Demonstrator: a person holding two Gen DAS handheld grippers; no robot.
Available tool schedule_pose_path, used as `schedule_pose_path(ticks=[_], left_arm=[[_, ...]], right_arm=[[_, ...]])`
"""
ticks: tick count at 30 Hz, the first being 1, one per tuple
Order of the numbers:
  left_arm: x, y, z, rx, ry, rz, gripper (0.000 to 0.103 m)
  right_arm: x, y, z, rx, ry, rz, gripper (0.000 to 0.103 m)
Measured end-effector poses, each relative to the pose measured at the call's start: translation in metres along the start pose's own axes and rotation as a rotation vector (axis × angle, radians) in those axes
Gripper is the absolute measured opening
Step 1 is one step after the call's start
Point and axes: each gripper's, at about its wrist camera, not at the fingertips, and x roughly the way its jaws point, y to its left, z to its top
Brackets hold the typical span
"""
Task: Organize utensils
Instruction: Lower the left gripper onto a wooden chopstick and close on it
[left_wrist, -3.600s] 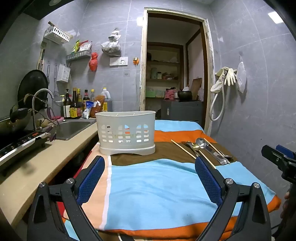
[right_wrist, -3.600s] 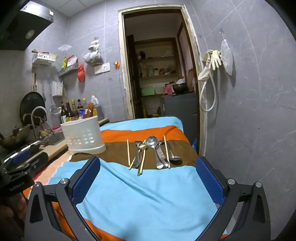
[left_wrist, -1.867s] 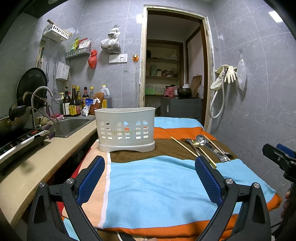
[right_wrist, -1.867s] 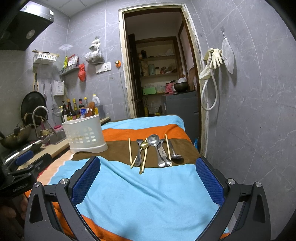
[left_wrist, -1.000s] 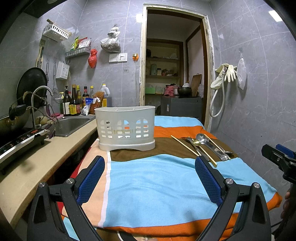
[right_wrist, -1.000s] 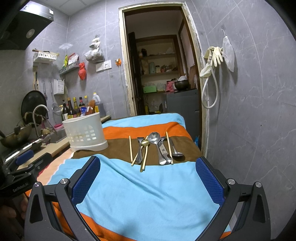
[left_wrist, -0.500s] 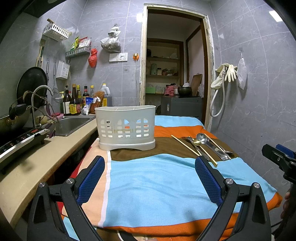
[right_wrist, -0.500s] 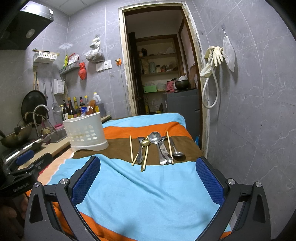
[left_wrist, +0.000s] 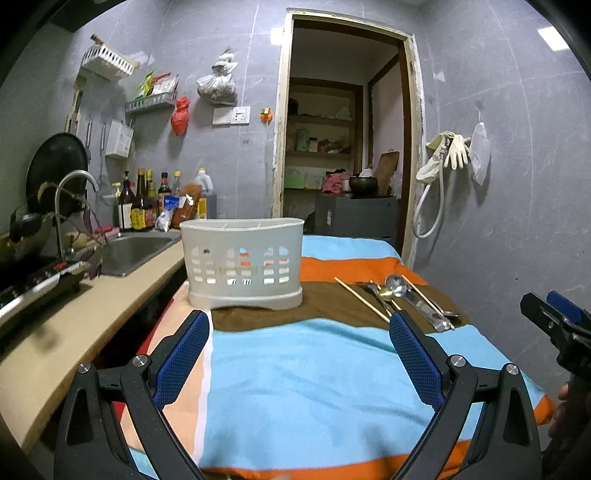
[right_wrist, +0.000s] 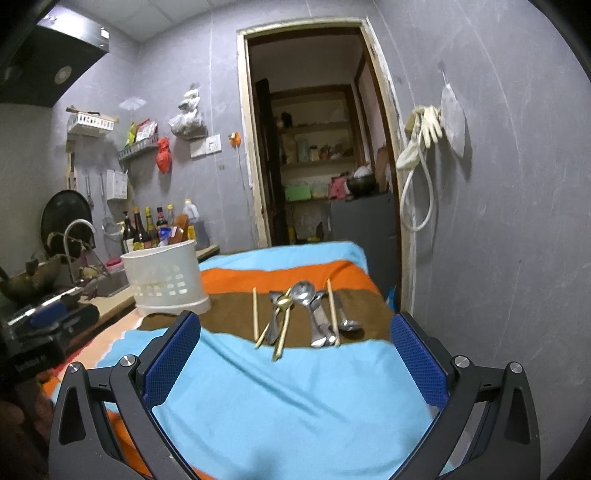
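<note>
A white slotted utensil holder (left_wrist: 243, 267) (right_wrist: 166, 282) stands on the brown stripe of a striped cloth (left_wrist: 314, 369) (right_wrist: 295, 398) that covers the table. To its right on that stripe lie several utensils (left_wrist: 402, 299) (right_wrist: 303, 314): wooden chopsticks, steel spoons and a small gold spoon. My left gripper (left_wrist: 297, 347) hovers open over the blue stripe, facing the holder, with nothing between its fingers. My right gripper (right_wrist: 295, 350) is open too, short of the utensils. The right gripper (left_wrist: 554, 325) also shows at the far right of the left wrist view.
A counter (left_wrist: 74, 332) with a sink (left_wrist: 133, 251), a tap, a stove (left_wrist: 33, 284) and sauce bottles (left_wrist: 140, 206) runs along the left. An open doorway (left_wrist: 343, 166) lies behind the table, and a grey wall (right_wrist: 498, 221) closes the right side.
The right wrist view has tipped down and drawn a little closer to the utensils. The left gripper has hardly moved. Both grippers stay open.
</note>
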Motion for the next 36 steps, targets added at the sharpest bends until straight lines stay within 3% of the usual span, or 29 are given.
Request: schedule_pose_path(ticks=[4, 10, 18, 23, 29, 32, 36], left_arm=[[0.008, -0.006, 0.018, -0.002, 0.008, -0.003, 0.096], [0.036, -0.018, 0.047, -0.023, 0.061, -0.056, 0.096], [0.093, -0.041, 0.062, 0.017, 0.137, -0.106, 0.096], [0.137, -0.047, 0.069, 0.032, 0.172, -0.143, 0.096], [0.187, -0.050, 0.067, 0.014, 0.290, -0.193, 0.095], [0.209, -0.051, 0.062, 0.011, 0.354, -0.198, 0.090], [0.240, -0.049, 0.054, -0.002, 0.458, -0.195, 0.065]], right_arm=[[0.002, -0.006, 0.002, -0.036, -0.052, 0.029, 0.103], [0.018, -0.021, 0.019, -0.104, -0.063, 0.068, 0.103], [0.070, -0.049, 0.036, -0.172, 0.053, 0.036, 0.103], [0.102, -0.062, 0.041, -0.161, 0.062, 0.040, 0.103], [0.154, -0.081, 0.052, -0.102, 0.164, 0.045, 0.103], [0.179, -0.091, 0.054, -0.065, 0.226, 0.068, 0.103], [0.207, -0.097, 0.053, -0.043, 0.296, 0.106, 0.097]])
